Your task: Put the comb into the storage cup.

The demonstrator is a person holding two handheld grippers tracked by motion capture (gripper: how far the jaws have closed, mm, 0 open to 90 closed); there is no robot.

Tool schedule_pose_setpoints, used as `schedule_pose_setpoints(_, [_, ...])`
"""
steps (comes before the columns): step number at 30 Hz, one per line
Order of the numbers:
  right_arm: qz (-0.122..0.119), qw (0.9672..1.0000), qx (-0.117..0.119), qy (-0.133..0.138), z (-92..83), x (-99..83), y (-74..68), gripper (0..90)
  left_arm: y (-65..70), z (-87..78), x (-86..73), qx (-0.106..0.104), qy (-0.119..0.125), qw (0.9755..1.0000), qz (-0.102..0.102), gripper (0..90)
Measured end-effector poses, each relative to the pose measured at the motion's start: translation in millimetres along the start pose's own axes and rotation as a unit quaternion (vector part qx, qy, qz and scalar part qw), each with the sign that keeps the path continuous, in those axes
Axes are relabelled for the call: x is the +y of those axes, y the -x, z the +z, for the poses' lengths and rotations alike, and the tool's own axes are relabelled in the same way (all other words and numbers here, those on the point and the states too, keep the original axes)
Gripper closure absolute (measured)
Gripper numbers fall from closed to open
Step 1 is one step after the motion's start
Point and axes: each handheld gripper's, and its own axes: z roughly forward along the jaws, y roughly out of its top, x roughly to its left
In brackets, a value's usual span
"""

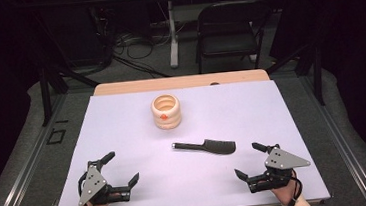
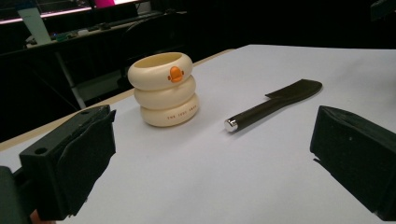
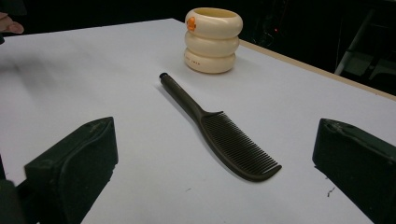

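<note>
A cream ribbed cup with an orange mark stands upright toward the back middle of the white mat. A dark comb lies flat in front of it, handle pointing left. My left gripper rests near the front left, open and holding nothing. At the front right, my right gripper is also open, its jaws wide apart. In the left gripper view the cup and comb lie well ahead of the jaws. In the right gripper view the comb lies just ahead between the jaws, the cup beyond it.
The mat covers a wooden table whose far edge shows behind the cup. Beyond it stand a black folding chair and a desk leg with cables on the floor.
</note>
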Motion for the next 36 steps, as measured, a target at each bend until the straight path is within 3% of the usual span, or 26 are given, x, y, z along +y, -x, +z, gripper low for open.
schedule_pose_setpoints(15, [0.003, 0.9999, 0.003, -0.017, 8.7, 5.7, -3.8, 0.0, -1.3, 2.0, -0.6, 0.001, -0.002, 1.0, -0.002, 0.0])
schedule_pose_setpoints(27, [0.009, 0.9993, 0.007, -0.036, 25.0, 13.6, -6.3, 0.0, -0.9, 5.0, -0.4, 0.0, -0.005, 1.0, -0.001, 0.1])
schedule_pose_setpoints(36, [0.008, 0.9986, 0.022, -0.048, 39.6, 19.0, -8.2, 0.0, -0.7, 5.2, -0.1, 0.002, -0.005, 1.0, -0.001, 0.1])
